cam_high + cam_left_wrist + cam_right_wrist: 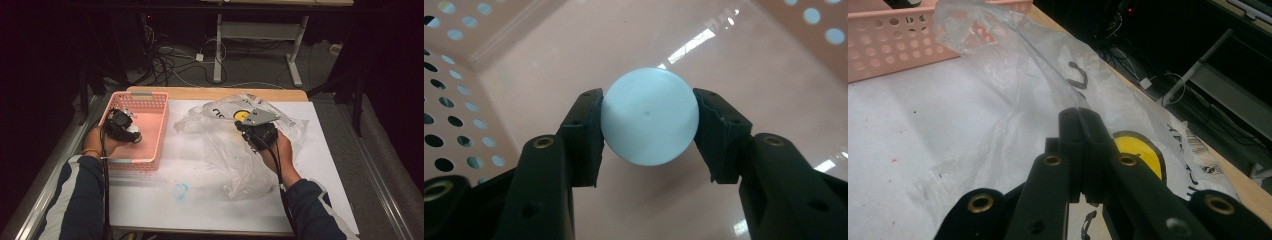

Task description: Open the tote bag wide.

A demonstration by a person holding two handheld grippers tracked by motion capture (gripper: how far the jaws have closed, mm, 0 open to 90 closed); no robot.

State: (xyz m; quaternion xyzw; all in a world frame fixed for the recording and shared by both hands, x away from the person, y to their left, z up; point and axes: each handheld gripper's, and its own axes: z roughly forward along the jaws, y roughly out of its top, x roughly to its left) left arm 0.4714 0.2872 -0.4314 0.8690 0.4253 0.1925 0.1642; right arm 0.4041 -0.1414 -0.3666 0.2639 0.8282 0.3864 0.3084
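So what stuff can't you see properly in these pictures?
- White ball, left gripper view: its underside is hidden by the ball itself, so contact with the pink basket floor can't be told.
- Plastic bag, high view: the printed lettering is crumpled and too small to read.
- Right claw, right gripper view: the bag film between its shut jaws is hidden by them.

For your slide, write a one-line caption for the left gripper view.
The left gripper clamps a pale round ball between its two black jaws inside the pink basket.
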